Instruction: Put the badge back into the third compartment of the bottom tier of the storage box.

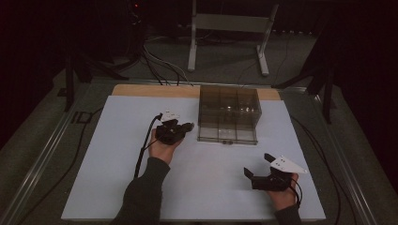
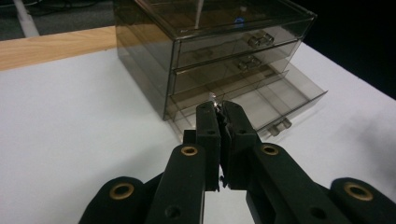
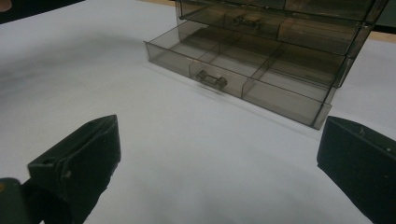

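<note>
Drawer unit: smoked, see-through plastic chest (image 1: 228, 112) of three stacked drawers, box-shaped with hard square edges; it stands at the far middle of the table, on the white sheet where that meets the bare wood.
Bottom drawer: pulled out toward the person (image 3: 243, 70), a shallow tray split by thin plastic walls into compartments; its front panel is flat and glossy.
Drawer handles: small clear bar pull on the open drawer's front (image 3: 211, 79); like pulls on the two closed drawers above (image 2: 260, 40).
Table cover: matte white sheet (image 1: 117, 154), smooth and rectangular, over most of the top.
Table edge: strip of pale wood (image 1: 155, 90) along the far side, grain faintly visible.
Left gripper: black, hard plastic with brass-coloured pivot pins (image 2: 222, 112), jaws pressed together on something thin, dark and ragged-edged — what it is cannot be told; it sits just left of the chest, tips pointing at the open drawer's near corner.
Left hand: wrapped round the gripper body (image 1: 162, 149), dark sleeve behind it.
Right gripper: black, blocky jaws spread wide with nothing between them (image 1: 257, 165) — low over the white sheet, near the person's edge, well apart from the chest; a grey three-cornered plate rides on top.
Surroundings: dark floor with cables (image 1: 159, 65) and a pale metal stand (image 1: 230, 28) beyond the table.
</note>
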The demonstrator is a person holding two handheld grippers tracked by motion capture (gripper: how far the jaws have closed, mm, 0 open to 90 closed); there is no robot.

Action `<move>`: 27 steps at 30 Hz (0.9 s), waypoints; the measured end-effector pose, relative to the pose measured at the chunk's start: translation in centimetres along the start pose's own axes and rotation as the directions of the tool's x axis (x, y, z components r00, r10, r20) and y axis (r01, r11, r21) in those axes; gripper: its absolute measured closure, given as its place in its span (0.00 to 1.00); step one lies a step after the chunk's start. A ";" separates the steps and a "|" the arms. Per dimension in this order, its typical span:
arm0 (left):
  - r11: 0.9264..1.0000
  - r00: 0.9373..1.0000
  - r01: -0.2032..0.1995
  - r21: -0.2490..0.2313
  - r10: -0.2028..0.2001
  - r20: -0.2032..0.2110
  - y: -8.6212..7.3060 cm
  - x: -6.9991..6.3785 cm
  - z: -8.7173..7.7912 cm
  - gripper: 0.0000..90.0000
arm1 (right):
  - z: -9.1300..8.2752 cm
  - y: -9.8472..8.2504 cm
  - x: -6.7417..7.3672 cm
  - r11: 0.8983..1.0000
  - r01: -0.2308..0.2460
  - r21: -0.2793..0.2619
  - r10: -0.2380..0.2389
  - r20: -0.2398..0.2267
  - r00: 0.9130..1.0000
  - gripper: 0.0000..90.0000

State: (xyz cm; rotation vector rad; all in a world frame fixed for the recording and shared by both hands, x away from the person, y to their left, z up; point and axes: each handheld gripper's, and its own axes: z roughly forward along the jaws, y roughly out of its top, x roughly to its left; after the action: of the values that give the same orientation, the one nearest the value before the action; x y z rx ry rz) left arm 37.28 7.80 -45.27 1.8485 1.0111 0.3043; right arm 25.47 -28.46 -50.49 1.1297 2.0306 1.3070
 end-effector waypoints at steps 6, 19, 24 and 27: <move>1.000 1.000 0.016 -0.008 -0.016 0.020 0.2 -0.2 0.5 0.98 | 0.0 0.0 0.0 1.000 0.003 0.000 -0.003 -0.001 1.000 0.00; 1.000 0.999 0.016 -0.010 -0.016 0.035 0.8 -0.5 1.6 0.98 | 0.1 -0.1 -0.1 1.000 0.004 0.003 -0.004 -0.001 1.000 0.00; 1.000 0.999 0.020 -0.018 -0.019 0.037 1.2 -0.7 2.1 0.98 | 0.1 -0.1 -0.1 1.000 0.003 0.003 -0.003 -0.003 1.000 0.00; 1.000 0.999 0.011 -0.019 -0.011 0.036 1.7 -1.0 2.5 0.98 | 0.2 0.0 -0.1 1.000 0.004 0.002 -0.004 -0.004 1.000 0.00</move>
State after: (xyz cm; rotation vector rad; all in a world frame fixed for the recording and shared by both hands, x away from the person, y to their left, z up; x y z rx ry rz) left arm 39.01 5.21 -44.87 1.8242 0.9902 0.2725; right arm 25.66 -28.49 -50.59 1.1249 2.0361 1.3063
